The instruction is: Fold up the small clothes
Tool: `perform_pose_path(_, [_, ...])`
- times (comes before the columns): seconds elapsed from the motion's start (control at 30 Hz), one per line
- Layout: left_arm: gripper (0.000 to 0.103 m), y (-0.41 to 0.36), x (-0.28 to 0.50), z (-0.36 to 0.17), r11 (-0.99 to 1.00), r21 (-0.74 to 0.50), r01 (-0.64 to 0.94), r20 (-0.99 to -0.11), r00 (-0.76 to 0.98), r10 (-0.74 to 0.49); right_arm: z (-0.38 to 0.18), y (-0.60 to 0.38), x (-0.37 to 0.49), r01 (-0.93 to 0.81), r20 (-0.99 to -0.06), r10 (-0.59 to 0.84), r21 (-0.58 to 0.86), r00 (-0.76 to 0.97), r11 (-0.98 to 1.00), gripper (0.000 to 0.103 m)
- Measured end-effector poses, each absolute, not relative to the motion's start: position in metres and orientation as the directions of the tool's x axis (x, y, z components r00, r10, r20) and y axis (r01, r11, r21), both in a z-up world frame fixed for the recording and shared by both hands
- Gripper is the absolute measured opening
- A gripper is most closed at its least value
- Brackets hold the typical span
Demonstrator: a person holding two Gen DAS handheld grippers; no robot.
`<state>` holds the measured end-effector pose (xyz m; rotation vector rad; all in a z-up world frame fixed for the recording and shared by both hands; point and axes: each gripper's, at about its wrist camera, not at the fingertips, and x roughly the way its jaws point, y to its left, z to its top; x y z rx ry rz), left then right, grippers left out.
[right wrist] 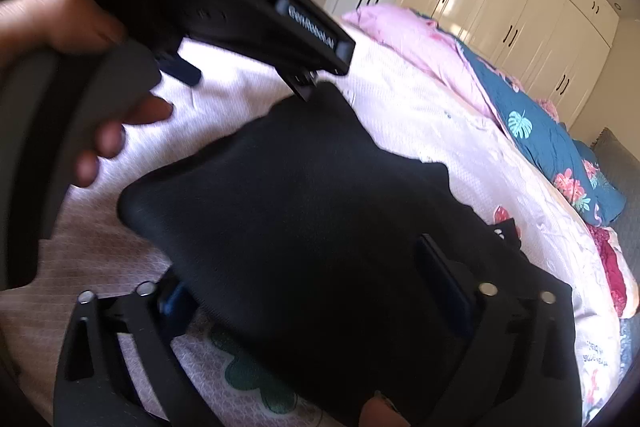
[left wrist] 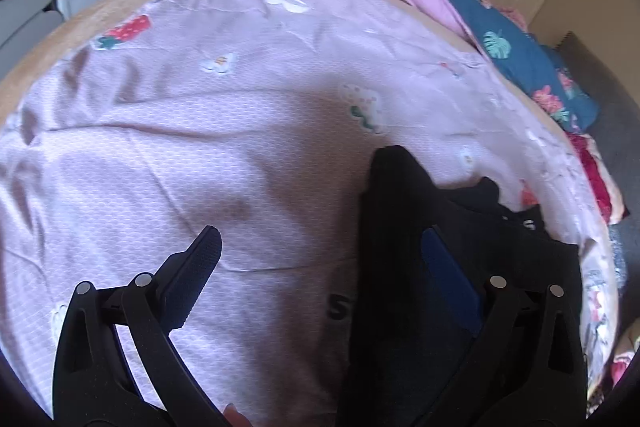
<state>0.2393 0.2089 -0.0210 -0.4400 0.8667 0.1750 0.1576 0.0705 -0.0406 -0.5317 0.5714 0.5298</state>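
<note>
Small black knit garment point(right wrist: 304, 211) mid-frame on pink patterned bedsheet point(left wrist: 248, 115). Left claw point(left wrist: 320, 259) spread wide, garment draped at its right finger. Right claw point(right wrist: 304, 291) spread wide, garment lying between the fingers.

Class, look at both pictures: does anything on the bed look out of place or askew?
Mainly the quilt: it is bunched in a crumpled heap along the far edge of the bed. The black garment lies rumpled, not yet folded flat, its edges uneven.

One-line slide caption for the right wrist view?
Right gripper open around a black garment on the pink bedsheet, left gripper at its far edge.
</note>
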Motion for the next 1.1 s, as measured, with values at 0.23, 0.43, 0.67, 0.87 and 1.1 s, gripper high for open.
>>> perform_pose_path(0.23, [0.093,0.198,0.245,-0.027,0.904,-0.306,-0.299,-0.778,0.626,-0.056,-0.024,0.051,0.141,-0.651,-0.585,0.428,-0.239,0.688,0.72,0.019])
perform_pose_path(0.43, [0.093,0.189,0.249,-0.034,0.905,-0.327,-0.272,-0.778,0.622,-0.094,-0.019,0.044,0.131,-0.647,-0.558,0.444,-0.235,0.701,0.725,0.009])
perform_pose_path(0.67, [0.057,0.176,0.249,-0.03,0.903,-0.368,-0.223,-0.744,0.653,-0.142,-0.013,0.032,0.131,-0.636,-0.546,0.46,-0.182,0.7,0.75,0.008])
perform_pose_path(0.87, [0.015,0.157,0.246,-0.018,0.919,-0.357,-0.168,-0.715,0.682,-0.153,-0.013,0.024,0.129,-0.63,-0.54,0.465,-0.165,0.701,0.758,0.008])
perform_pose_path(1.1, [0.009,0.138,0.234,0.008,0.921,-0.37,-0.118,-0.657,0.734,-0.17,-0.004,0.002,0.12,-0.597,-0.492,0.458,-0.169,0.741,0.785,0.007])
